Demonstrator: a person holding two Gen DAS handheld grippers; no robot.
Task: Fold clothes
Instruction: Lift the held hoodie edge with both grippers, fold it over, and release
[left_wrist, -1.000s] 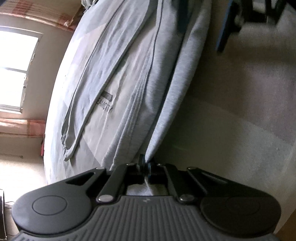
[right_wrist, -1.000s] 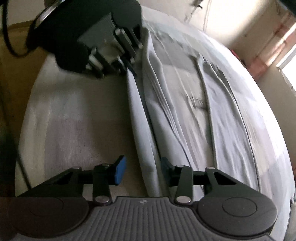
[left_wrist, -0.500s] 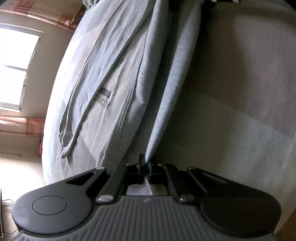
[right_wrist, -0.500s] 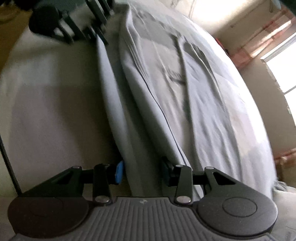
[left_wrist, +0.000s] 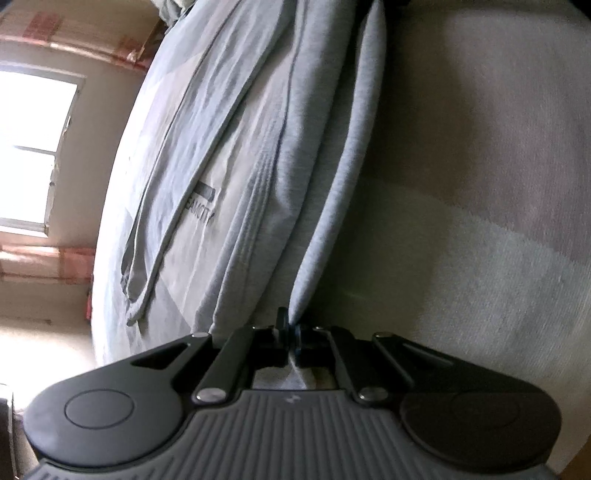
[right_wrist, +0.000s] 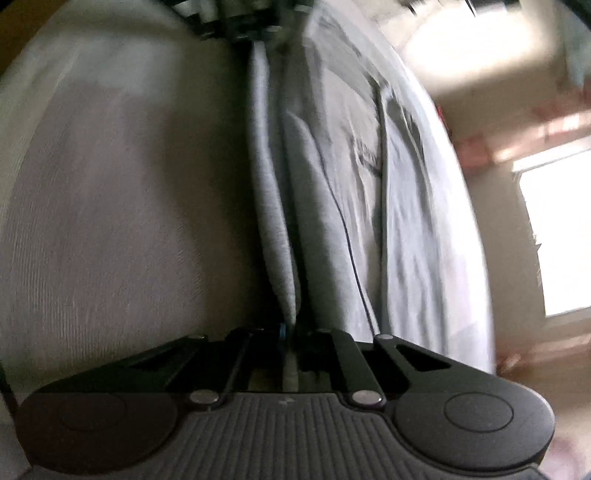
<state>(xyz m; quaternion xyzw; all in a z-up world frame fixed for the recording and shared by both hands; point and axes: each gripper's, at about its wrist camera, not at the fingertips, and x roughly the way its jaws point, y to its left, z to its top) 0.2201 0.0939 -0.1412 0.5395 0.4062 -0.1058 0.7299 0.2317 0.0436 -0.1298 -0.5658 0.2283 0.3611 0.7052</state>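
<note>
Pinching grey garment (left_wrist: 258, 155), both hand-held grippers.

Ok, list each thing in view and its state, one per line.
Left gripper: shut on the garment's edge.
Right gripper: shut on the same edge, at its other end.
Garment: grey, spread on the bed, one long edge lifted between the grippers.
Bed: covered with a pale sheet.
Window: bright with daylight.

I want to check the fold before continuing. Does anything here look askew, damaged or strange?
Nothing stands out. The light grey jersey garment lies on the pale bed cover, its lifted edge pinched by the left gripper and the right gripper. No tear or stain shows.
</note>
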